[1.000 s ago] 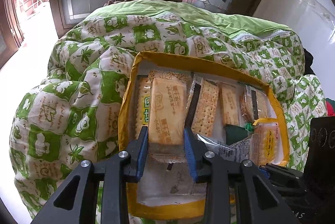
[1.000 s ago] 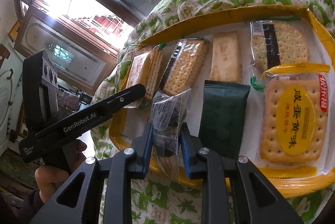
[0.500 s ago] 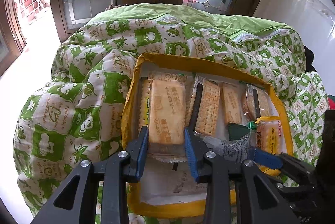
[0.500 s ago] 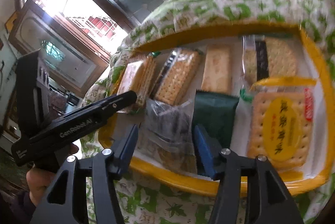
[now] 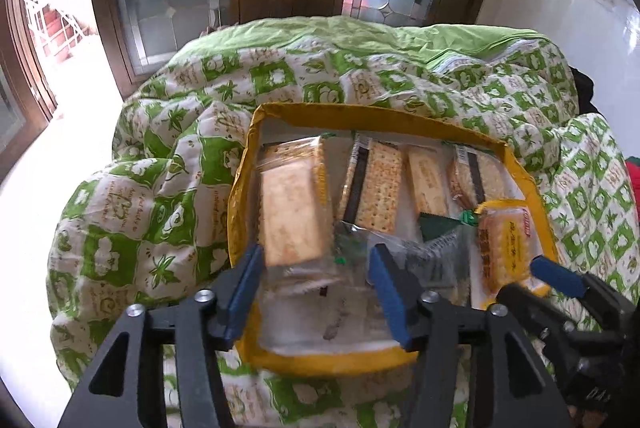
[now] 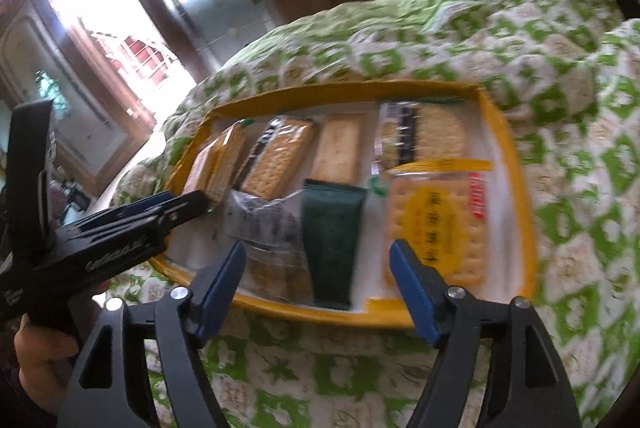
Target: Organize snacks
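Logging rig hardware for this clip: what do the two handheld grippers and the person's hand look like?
Both grippers are matte black frames with triangular cut-outs, silver screw heads and blue finger pads. The left gripper shows white lettering on its side in the right wrist view, too blurred to read; a bare hand grips its handle. The right gripper looks identical. No cables are visible.

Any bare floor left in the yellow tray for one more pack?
Bare white floor shows in the yellow-rimmed tray at the near-left corner, bordered by the clear crinkled wrapper and the front rim. The far row of cracker packs is crowded.
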